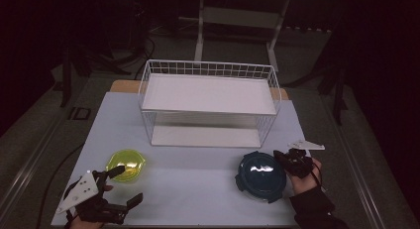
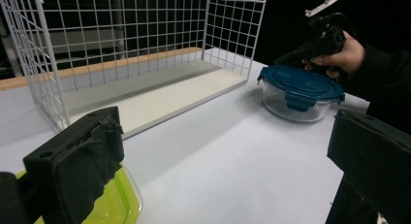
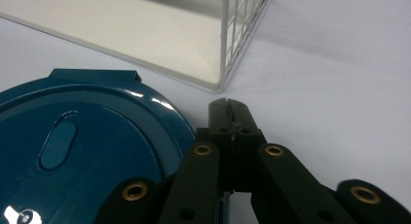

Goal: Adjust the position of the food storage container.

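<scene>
Right gripper jaws pressed together, empty, tip just beside right rim of round clear glass container with dark blue clip lid, container to its left; left gripper wide, over yellow-green lidded container, white wire rack behind

Two containers sit before the rack.
</scene>
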Action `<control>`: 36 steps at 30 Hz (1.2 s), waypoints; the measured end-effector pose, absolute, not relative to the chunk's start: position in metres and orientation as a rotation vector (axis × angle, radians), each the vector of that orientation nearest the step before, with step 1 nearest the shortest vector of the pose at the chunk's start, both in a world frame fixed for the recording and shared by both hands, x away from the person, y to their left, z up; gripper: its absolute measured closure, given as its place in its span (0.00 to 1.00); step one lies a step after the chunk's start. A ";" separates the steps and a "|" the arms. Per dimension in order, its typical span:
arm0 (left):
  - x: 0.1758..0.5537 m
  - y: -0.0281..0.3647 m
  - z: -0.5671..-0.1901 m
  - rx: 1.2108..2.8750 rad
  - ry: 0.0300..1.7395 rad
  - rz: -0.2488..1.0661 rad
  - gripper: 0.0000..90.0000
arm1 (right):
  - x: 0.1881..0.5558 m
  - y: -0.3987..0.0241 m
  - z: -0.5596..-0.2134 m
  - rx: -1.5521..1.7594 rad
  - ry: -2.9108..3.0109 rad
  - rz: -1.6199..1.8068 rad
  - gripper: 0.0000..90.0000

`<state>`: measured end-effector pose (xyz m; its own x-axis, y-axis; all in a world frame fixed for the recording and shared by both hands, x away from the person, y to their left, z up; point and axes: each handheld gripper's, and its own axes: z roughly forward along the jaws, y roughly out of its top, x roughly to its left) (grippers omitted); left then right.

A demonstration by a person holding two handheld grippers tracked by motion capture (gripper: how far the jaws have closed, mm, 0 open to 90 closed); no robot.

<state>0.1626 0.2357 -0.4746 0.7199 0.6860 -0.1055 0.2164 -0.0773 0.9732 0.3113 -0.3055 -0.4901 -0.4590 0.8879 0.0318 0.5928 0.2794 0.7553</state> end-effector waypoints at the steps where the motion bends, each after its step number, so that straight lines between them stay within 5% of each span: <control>1: 0.163 0.236 -0.475 1.640 0.738 0.452 0.00 | 0.311 -0.306 -0.490 1.340 2.160 1.008 1.00; 36: 0.164 0.232 -0.476 1.655 0.725 0.439 0.00 | 0.261 -0.336 -0.483 1.472 2.075 1.039 1.00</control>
<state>0.1640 0.2323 -0.4759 0.7332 0.6720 -0.1038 0.2192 -0.0891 0.9716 0.2612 -0.3362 -0.4831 -0.3714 0.9231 0.0999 0.6331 0.1730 0.7545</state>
